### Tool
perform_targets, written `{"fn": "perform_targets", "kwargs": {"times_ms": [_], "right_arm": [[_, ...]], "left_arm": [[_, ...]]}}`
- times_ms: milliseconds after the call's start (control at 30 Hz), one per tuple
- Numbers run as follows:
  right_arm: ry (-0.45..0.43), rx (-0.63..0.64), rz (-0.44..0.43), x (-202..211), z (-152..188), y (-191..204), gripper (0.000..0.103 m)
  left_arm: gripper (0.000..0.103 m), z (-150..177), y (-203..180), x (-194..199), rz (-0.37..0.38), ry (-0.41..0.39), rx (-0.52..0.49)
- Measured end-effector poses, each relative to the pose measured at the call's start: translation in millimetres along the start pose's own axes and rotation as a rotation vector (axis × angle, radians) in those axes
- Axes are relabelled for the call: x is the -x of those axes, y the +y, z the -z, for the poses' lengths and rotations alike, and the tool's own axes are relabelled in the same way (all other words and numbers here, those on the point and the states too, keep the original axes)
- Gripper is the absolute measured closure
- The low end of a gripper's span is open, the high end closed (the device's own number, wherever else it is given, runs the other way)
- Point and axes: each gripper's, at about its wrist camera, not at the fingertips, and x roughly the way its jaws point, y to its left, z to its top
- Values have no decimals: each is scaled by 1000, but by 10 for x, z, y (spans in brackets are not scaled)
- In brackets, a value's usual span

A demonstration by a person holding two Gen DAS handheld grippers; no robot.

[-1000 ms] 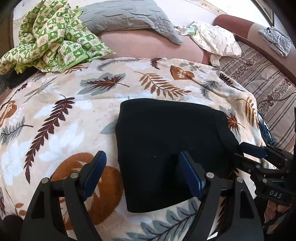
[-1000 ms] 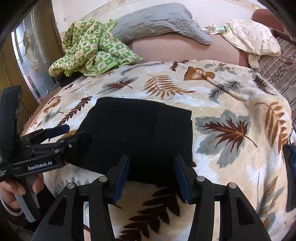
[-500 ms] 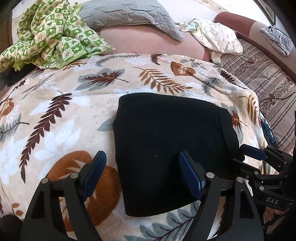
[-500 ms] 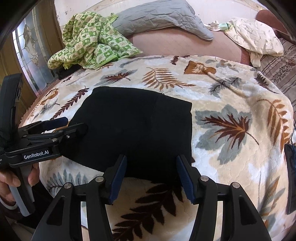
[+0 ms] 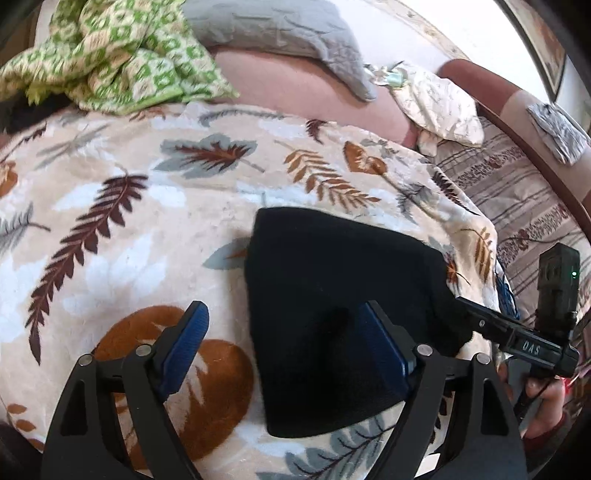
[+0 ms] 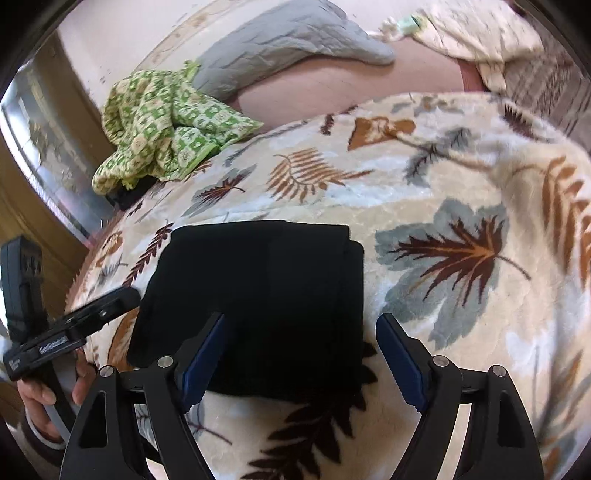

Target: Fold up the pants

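The black pants (image 5: 340,295) lie folded into a compact rectangle on the leaf-print blanket (image 5: 110,229); they also show in the right wrist view (image 6: 258,295). My left gripper (image 5: 284,347) is open and empty, hovering over the fold's near left corner. My right gripper (image 6: 303,358) is open and empty above the fold's near right edge. The right gripper's body shows at the fold's right side in the left wrist view (image 5: 517,332). The left gripper's body shows at the fold's left side in the right wrist view (image 6: 74,328).
A crumpled green-patterned cloth (image 5: 110,55) and a grey quilted pillow (image 5: 280,33) lie at the back of the bed. A cream cloth (image 5: 443,107) lies at the back right beside a striped sofa seat (image 5: 517,199). A wooden window frame (image 6: 33,192) stands left.
Both grippers have pulled back and lifted from the folded pants. The right gripper's jaws have spread wider. The pants lie as before.
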Motion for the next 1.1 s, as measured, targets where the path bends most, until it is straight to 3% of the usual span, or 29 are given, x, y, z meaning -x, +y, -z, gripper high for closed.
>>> {"fn": "perform_targets", "kwargs": {"times_ms": [233,300,367,400,467,533,667,867,1100], "right_arm": [[51,-41,-70,-332,-7,-116,20],[42,-43,-79,-341,5,-106,27],[26,-38,-78,-319,7,-101,42],[15,-43,-83,-292,5,-105,47],[-4,-33,-88,-234,-14,-65,63],[-12,-5,-78,-186,-41,8,67],[-65,17,-95,-51,-227,109,68],[-107,38,-104,-182,-629,256,68],[-55,53,-74,-763,-943,270,68]], "left_arm": [[18,48,87,-299,76,83,59],[18,62,74,-349,104,92,69],[20,71,45,-408,148,99,77],[36,70,23,-417,163,95,71],[45,50,-29,-404,167,82,53],[63,7,-45,-333,174,67,44],[72,-209,-5,-174,220,30,41],[72,-650,33,-174,164,-35,11],[71,-813,268,-693,80,30,49]]}}
